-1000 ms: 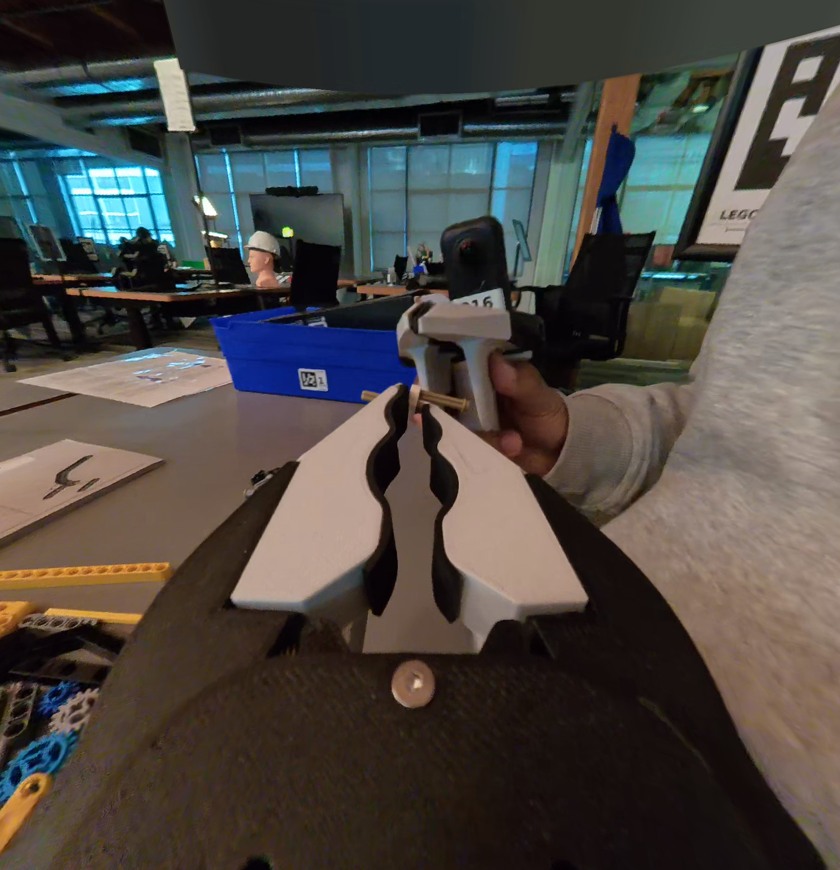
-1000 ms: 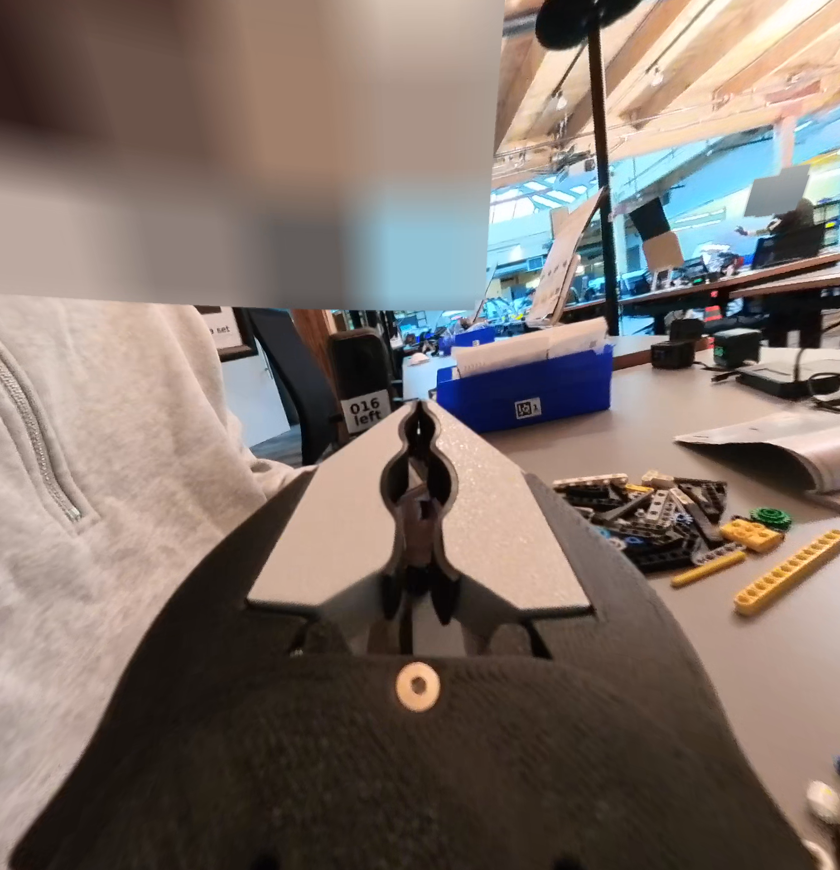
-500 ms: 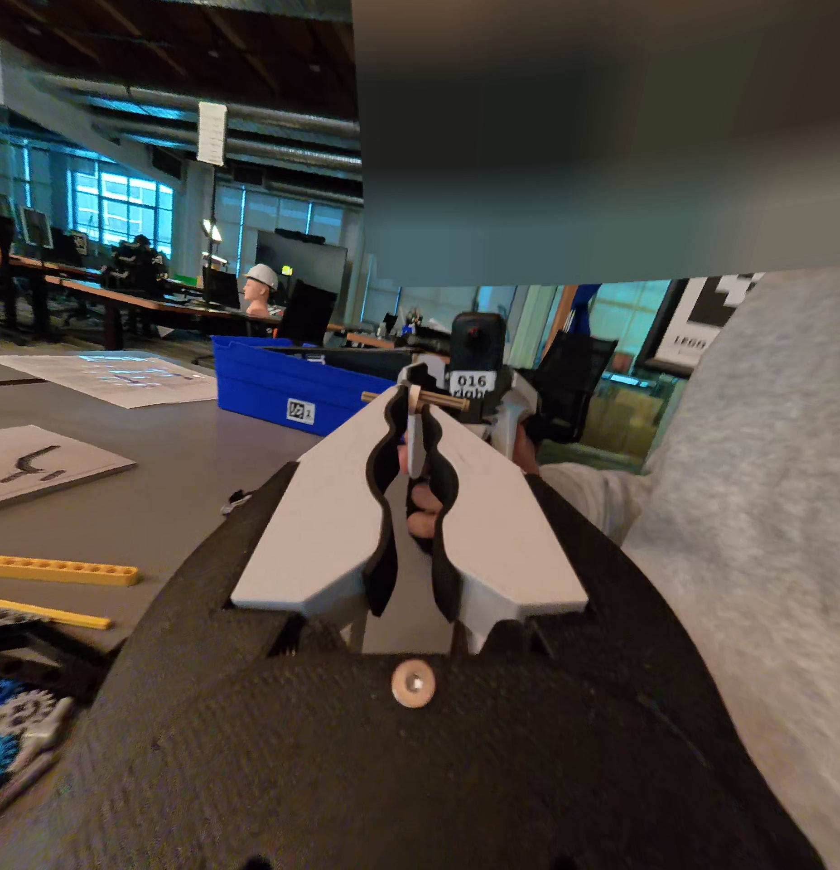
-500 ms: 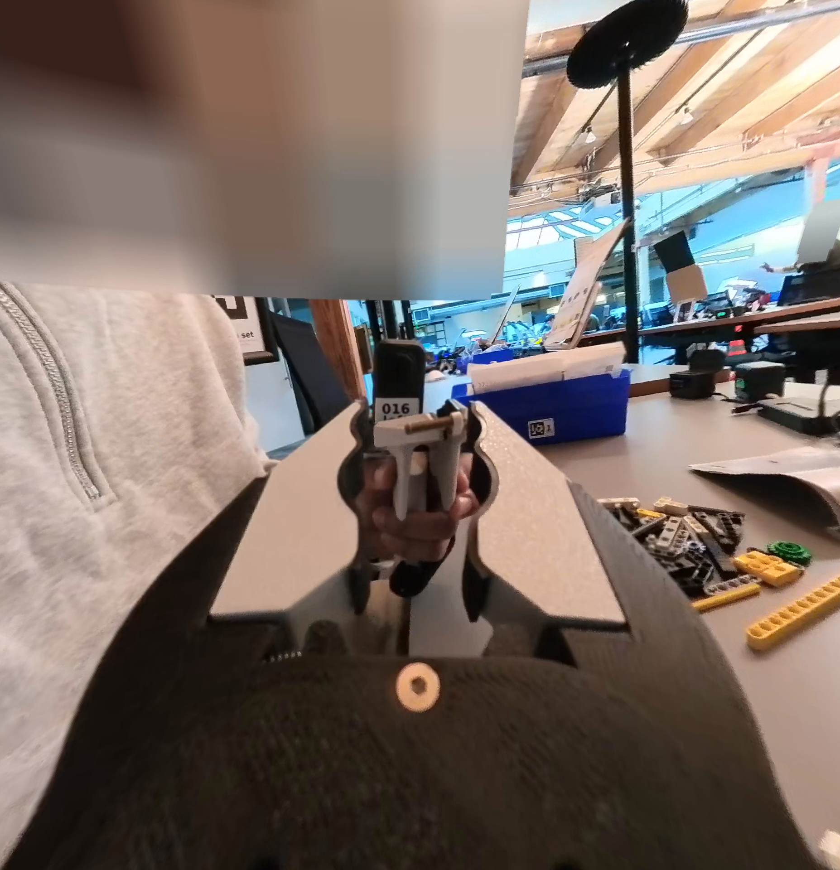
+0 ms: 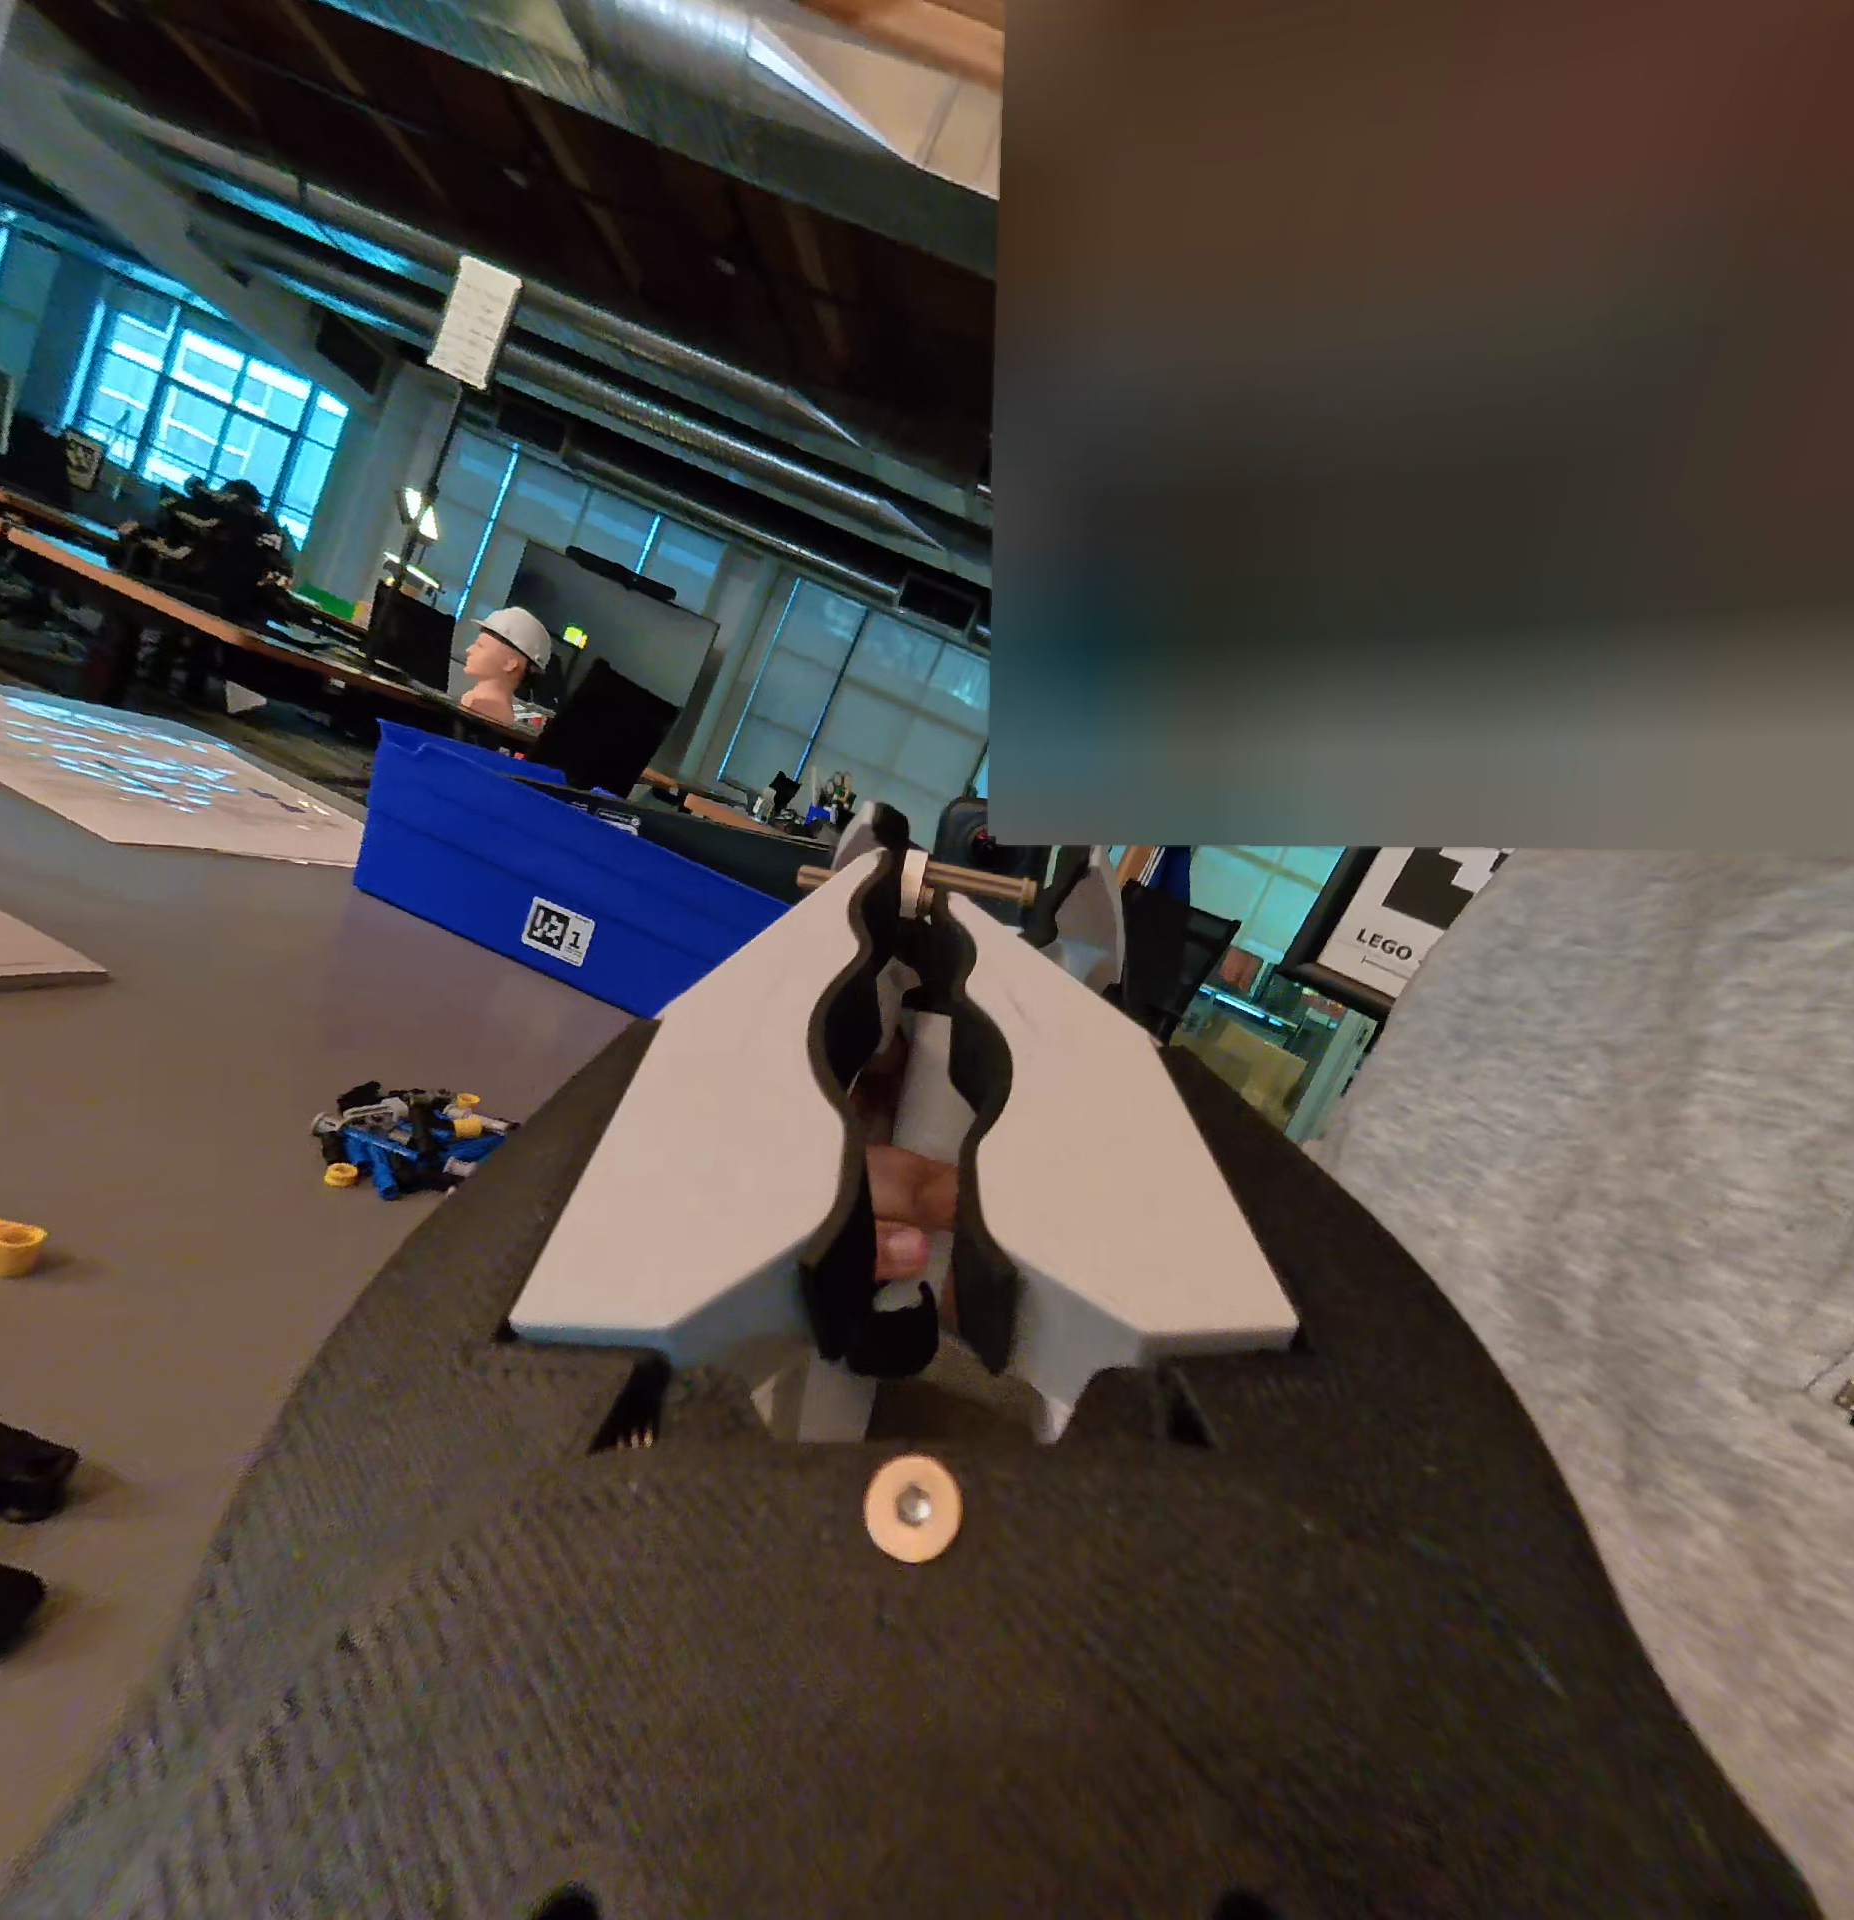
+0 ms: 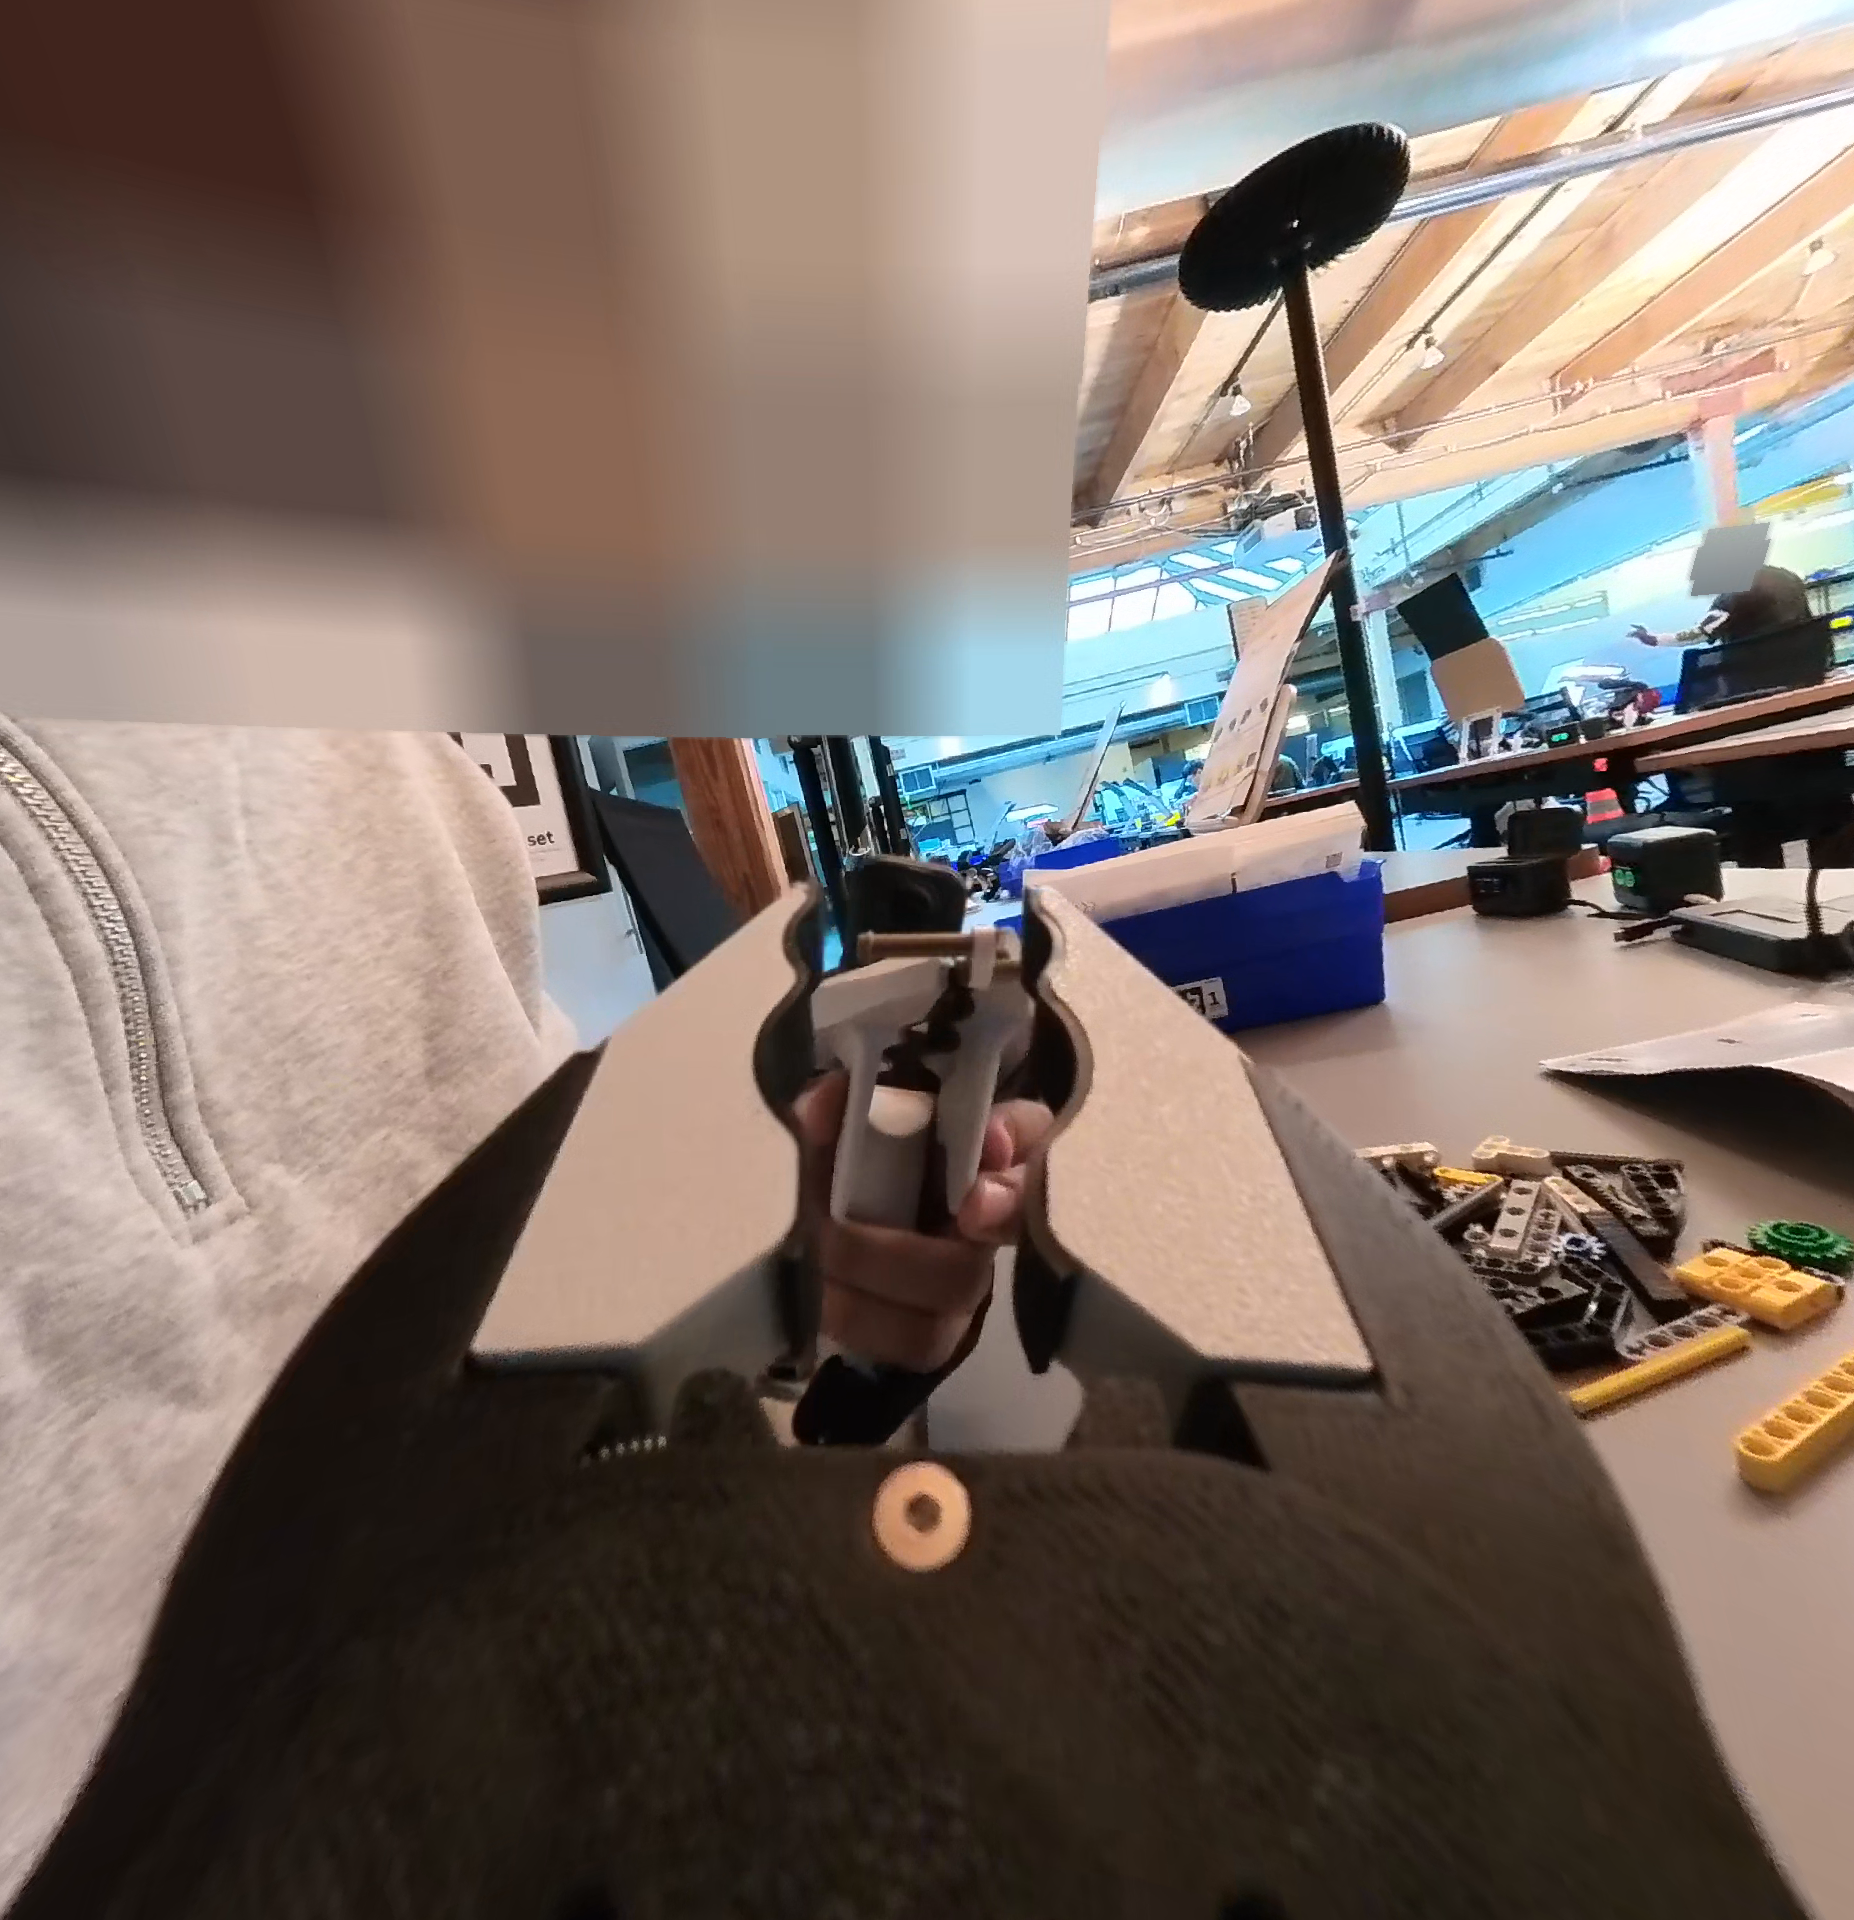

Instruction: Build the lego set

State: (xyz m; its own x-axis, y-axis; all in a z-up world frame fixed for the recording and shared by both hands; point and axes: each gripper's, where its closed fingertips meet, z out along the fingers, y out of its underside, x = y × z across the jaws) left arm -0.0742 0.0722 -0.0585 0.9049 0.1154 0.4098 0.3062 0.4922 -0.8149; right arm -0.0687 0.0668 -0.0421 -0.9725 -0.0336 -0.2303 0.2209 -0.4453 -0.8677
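Both grippers raised off counter (image 6: 1525, 1039), facing each other.

Left gripper (image 5: 907, 883): jaws nearly together, pinching tan axle (image 5: 964, 885) with white bush at tips.

Right gripper (image 6: 928, 925): jaws spread, straddling axle end, not clamped.

Step, judged: mid-air handover or bush seating on axle.

Next: align right jaws on axle, close gently, avoid knocking it loose.

Loose lego pile (image 6: 1557, 1247) waiting on counter.

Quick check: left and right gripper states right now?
Left gripper: shut on tan axle.
Right gripper: open, jaws apart either side of that axle.
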